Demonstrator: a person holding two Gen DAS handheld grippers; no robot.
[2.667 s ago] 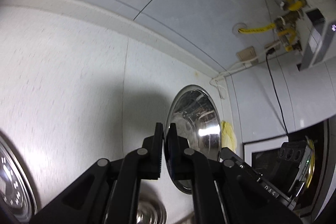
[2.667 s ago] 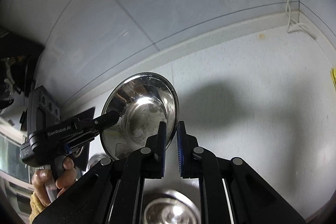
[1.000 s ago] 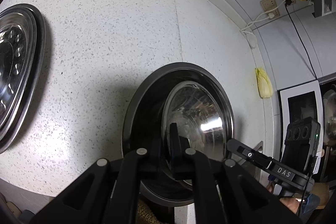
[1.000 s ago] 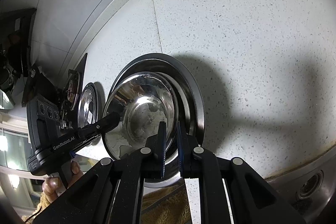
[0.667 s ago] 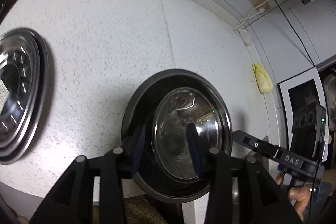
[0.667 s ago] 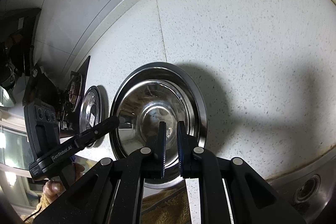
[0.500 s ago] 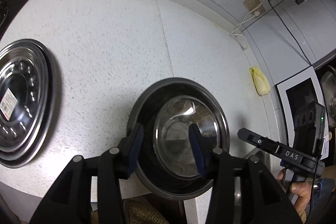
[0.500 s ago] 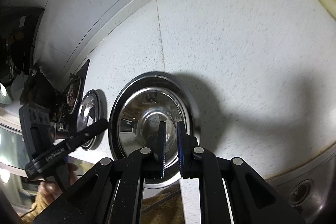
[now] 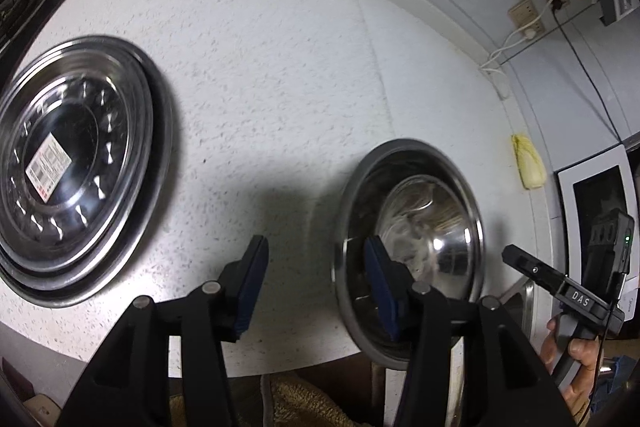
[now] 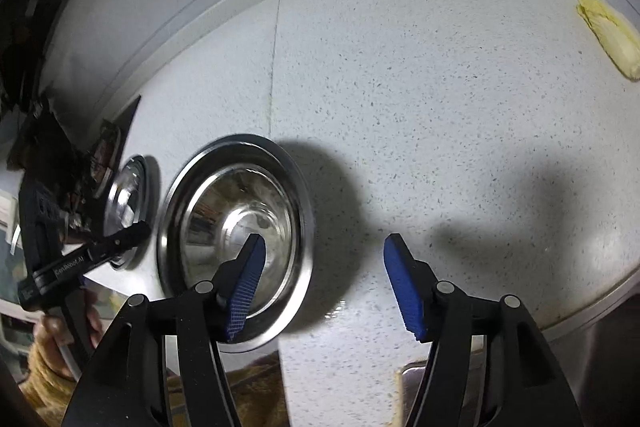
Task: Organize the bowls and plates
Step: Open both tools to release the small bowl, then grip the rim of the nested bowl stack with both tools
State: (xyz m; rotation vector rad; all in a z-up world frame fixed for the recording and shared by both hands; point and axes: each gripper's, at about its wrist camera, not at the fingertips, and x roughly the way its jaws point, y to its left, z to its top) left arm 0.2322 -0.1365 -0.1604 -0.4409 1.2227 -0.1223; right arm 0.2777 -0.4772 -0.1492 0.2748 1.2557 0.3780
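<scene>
On the speckled counter (image 9: 280, 75), near its front edge, a small steel bowl (image 9: 432, 227) sat nested inside a bigger bowl (image 9: 356, 195), and a stack of plates (image 9: 72, 163) lay well apart to their left, the top one bearing a label sticker. The left gripper (image 9: 316, 279) hung spread wide and empty, its right finger over the bigger bowl's rim. The right gripper (image 10: 324, 283) was likewise spread and holding nothing, its left finger over the small bowl; a yellow rag (image 10: 608, 35) lay near the back wall.
</scene>
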